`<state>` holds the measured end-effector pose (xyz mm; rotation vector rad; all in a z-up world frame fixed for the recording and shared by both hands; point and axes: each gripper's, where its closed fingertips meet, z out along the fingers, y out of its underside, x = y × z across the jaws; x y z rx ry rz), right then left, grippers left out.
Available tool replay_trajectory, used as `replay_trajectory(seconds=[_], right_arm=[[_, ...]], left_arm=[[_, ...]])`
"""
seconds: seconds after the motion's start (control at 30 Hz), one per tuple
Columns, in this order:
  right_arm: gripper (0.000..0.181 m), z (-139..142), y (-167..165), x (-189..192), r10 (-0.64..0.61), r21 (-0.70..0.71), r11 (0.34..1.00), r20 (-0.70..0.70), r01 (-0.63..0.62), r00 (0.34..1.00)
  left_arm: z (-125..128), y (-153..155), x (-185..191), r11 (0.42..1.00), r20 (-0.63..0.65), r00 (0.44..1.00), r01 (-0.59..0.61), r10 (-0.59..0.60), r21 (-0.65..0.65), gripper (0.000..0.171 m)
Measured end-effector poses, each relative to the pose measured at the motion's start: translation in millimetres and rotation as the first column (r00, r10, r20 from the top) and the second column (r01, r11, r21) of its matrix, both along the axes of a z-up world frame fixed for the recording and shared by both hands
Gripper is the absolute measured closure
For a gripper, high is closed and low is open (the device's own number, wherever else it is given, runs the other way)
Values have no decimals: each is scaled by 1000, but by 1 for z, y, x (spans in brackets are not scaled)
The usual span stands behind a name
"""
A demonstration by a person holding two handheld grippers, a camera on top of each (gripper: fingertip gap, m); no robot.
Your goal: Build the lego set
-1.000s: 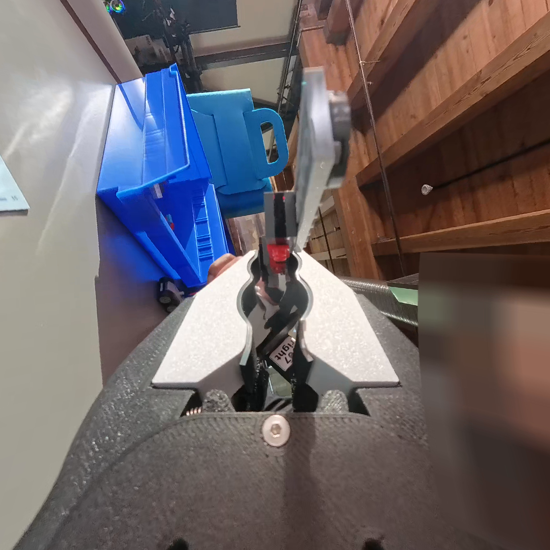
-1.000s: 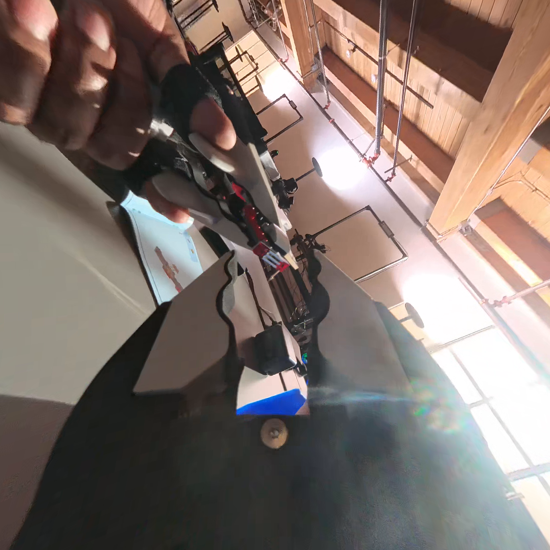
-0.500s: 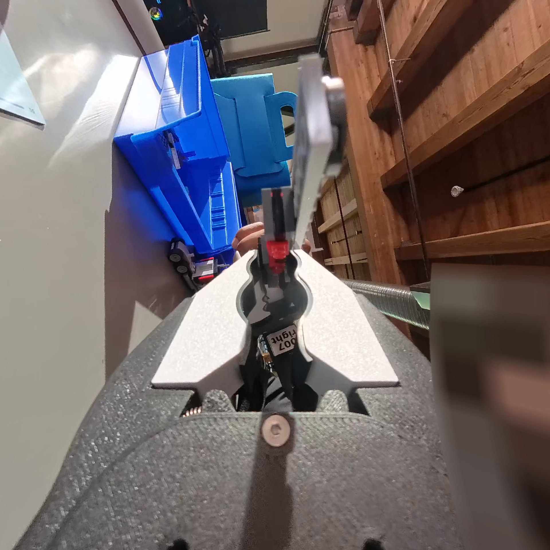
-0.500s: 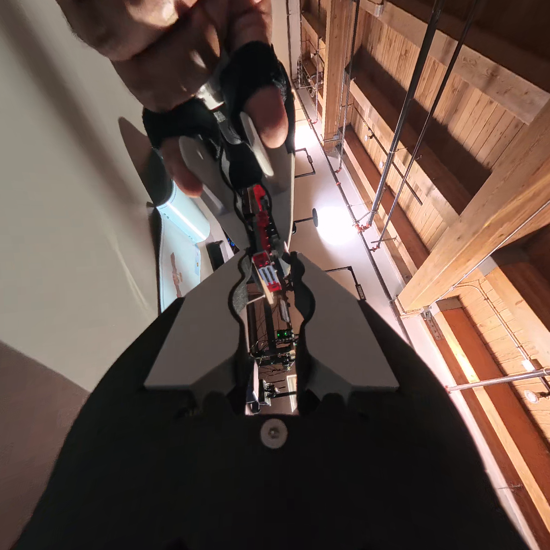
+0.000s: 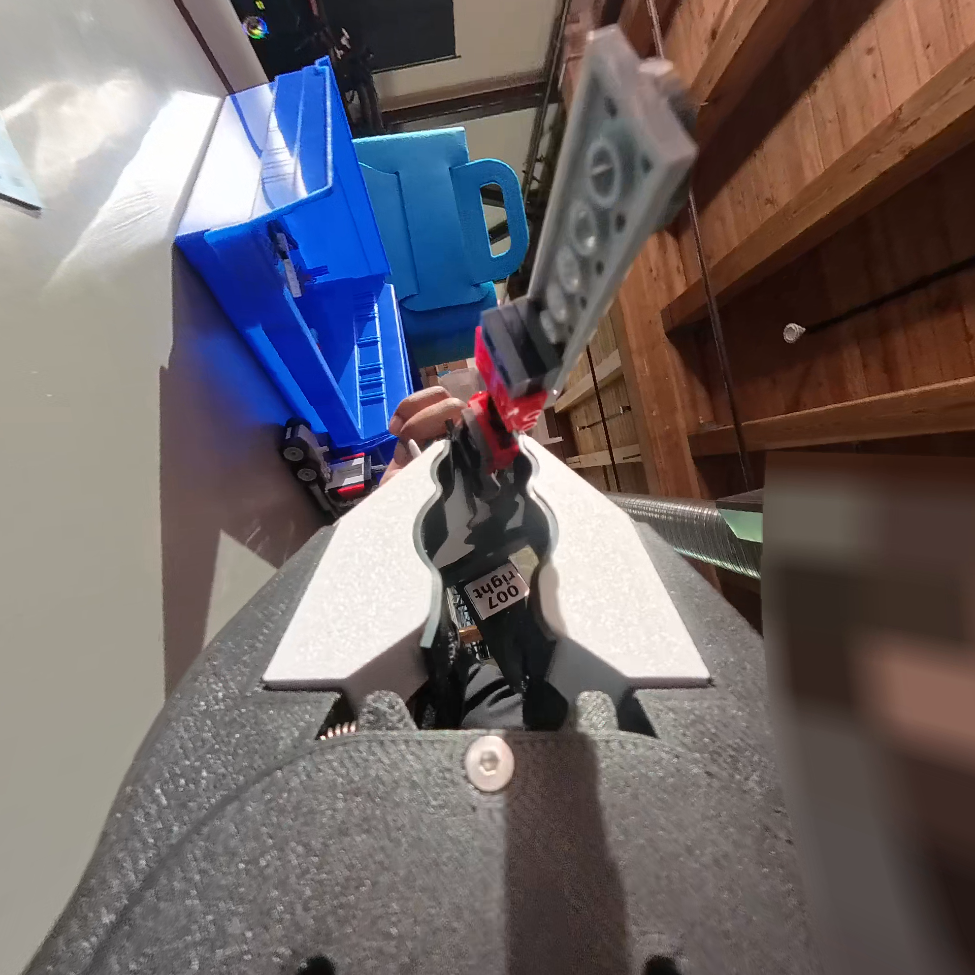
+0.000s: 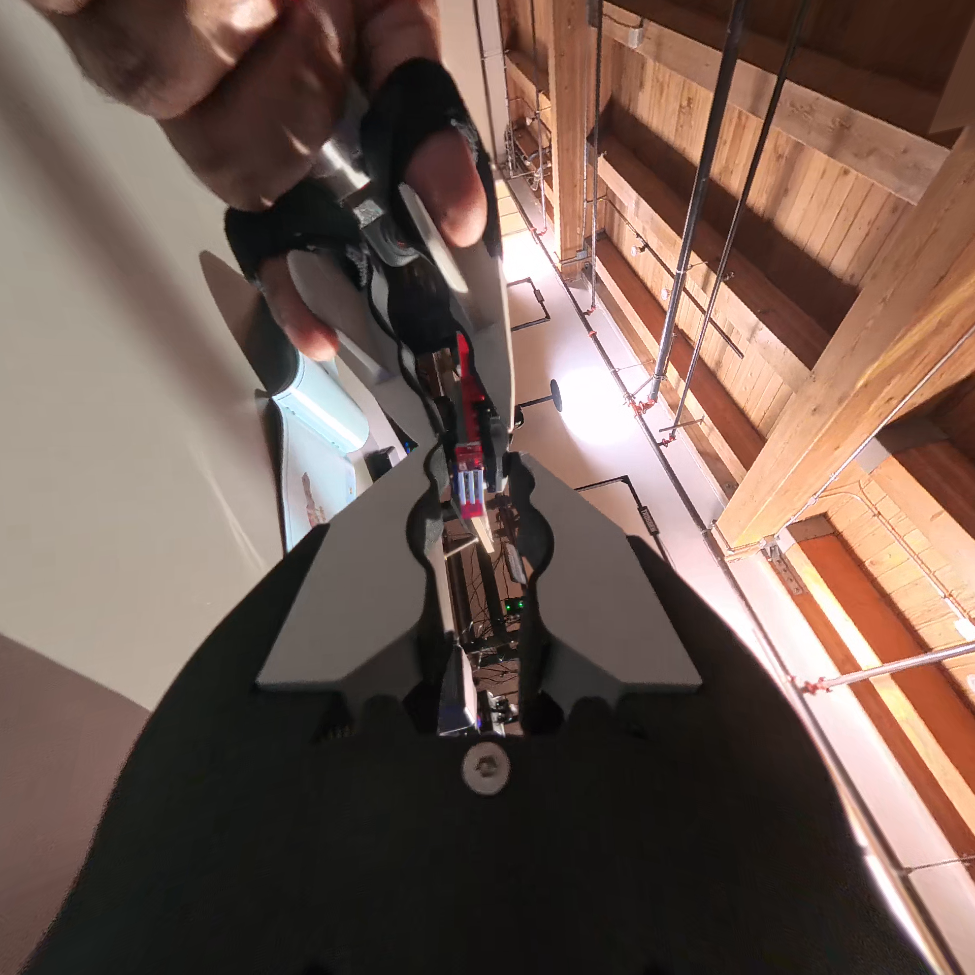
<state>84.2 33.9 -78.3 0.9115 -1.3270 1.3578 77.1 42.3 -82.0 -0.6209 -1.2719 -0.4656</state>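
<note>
Blue plastic bin (image 5: 295,274) is being seen lying against the pale table (image 5: 79,475), with a small lego truck (image 5: 330,467) just beside it. Held up in the air, a red and grey lego assembly (image 5: 506,369) with a long grey plate (image 5: 601,211) is being clamped by the left gripper (image 5: 483,448). Its far end is being gripped by the right gripper (image 6: 469,477), whose fingers are being pressed in close around a small red piece (image 6: 469,488).

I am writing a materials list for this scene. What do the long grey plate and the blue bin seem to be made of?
The grey plate looks like moulded hard plastic, matt: round tubes show on its underside. The blue bin seems glossy moulded plastic, with moulded ribs and light reflecting on its walls.
</note>
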Motion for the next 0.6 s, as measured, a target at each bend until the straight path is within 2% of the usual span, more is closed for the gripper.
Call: replay_trajectory(seconds=[0.07,0.1,0.23,0.33,0.37,0.4,0.5,0.6], right_arm=[[158,5,2,-2,6,-22,1000,43,-5,999],[150,7,3,-3,11,-36,999,71,-9,997],[150,14,6,-6,33,-71,997,137,-24,990],[150,19,9,-11,42,-95,995,195,-23,980],[158,21,10,-14,45,-104,994,221,-22,974],[158,23,12,-17,53,-118,993,250,-24,967],[158,32,19,-24,96,-164,986,344,-41,934],[158,41,23,-24,185,-214,972,458,-95,869]], left_arm=[[6,2,0,1000,-43,999,17,-17,-5,145],[10,2,1,1000,-72,997,25,-25,-4,141],[21,5,3,998,-166,984,57,-59,-17,133],[25,5,9,994,-260,961,78,-96,-78,130],[26,4,12,991,-302,947,84,-113,-107,128],[28,1,15,988,-342,932,80,-123,-135,127],[28,-13,23,962,-496,859,-17,-126,-273,121],[21,-28,20,868,-647,749,-220,-142,-445,111]])
